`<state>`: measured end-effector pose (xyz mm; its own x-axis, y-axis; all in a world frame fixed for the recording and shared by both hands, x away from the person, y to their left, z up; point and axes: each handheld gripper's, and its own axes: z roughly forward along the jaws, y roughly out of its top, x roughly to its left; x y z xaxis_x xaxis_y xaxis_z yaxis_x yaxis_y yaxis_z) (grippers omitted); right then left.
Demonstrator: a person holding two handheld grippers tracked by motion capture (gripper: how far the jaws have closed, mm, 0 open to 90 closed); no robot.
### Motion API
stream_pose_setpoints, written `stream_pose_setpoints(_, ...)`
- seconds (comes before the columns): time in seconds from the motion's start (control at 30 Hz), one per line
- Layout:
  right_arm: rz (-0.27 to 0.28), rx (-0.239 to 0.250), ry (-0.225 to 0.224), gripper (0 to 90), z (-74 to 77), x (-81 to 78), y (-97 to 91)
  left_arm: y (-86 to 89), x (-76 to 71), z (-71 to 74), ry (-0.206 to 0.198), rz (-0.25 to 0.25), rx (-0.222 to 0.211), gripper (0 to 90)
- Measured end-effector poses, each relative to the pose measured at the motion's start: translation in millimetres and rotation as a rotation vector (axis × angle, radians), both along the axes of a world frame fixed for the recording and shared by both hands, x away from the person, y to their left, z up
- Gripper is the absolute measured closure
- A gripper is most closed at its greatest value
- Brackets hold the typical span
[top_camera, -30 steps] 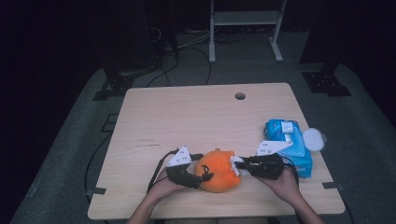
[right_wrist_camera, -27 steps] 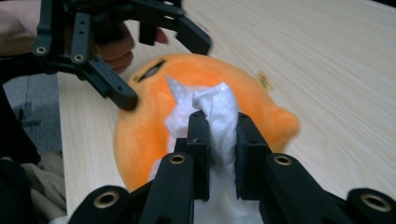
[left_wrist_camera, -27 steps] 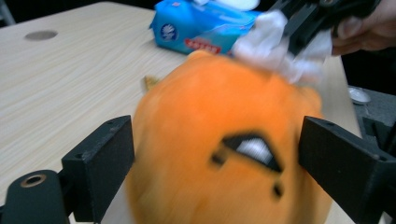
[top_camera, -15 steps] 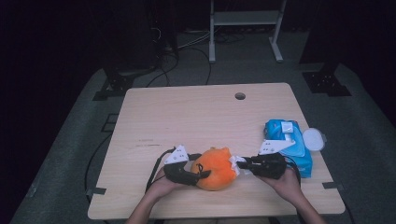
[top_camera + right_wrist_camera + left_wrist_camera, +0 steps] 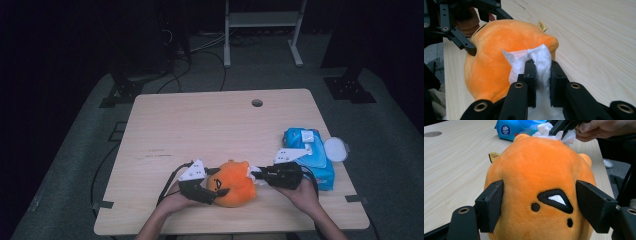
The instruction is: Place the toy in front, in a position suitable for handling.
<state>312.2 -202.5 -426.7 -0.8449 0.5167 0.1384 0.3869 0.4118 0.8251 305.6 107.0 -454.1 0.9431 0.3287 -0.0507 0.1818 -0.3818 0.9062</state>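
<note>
Pressing from the left, the left gripper [image 5: 539, 207] is clamping the plush toy [image 5: 539, 175], its jaws having just closed; the wipe [image 5: 537, 60], pinched in the shut right gripper [image 5: 541, 75], is being brought against the toy's right side.

We see a round orange plush toy [image 5: 233, 183] with embroidered black eyes resting on the pale wooden tabletop [image 5: 200, 125], just left of the blue wipes pack [image 5: 308, 150]. A crumpled white wet wipe [image 5: 537, 62] lies against the toy's side nearest that pack.
</note>
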Motion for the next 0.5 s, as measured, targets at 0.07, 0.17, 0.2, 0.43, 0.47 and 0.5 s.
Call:
stream_pose_setpoints(0.07, 0.008, 0.003, -0.01, 78.1, 1.6, -0.6, 2.1, 2.4, 2.0, 0.0, 0.017, 0.021, -0.003, 25.1)
stream_pose_setpoints(0.17, 0.025, 0.018, -0.012, 78.1, 5.3, -4.1, 2.4, 6.1, 5.6, 0.5, 0.039, 0.075, -0.011, 25.4)
stream_pose_setpoints(0.2, 0.039, 0.021, -0.016, 78.1, 7.2, -7.3, 2.9, 7.2, 6.7, 0.7, 0.044, 0.086, -0.012, 25.6)
stream_pose_setpoints(0.43, 0.156, 0.029, -0.052, 78.1, 23.3, -29.0, 6.5, 9.2, 10.5, -0.2, 0.074, 0.128, -0.028, 25.9)
stream_pose_setpoints(0.47, 0.157, 0.034, -0.045, 78.1, 23.0, -28.2, 7.4, 8.2, 10.1, -0.2, 0.074, 0.126, -0.029, 25.9)
stream_pose_setpoints(0.5, 0.156, 0.036, -0.041, 78.1, 21.8, -26.8, 8.0, 5.8, 8.6, -0.4, 0.063, 0.115, -0.031, 25.9)
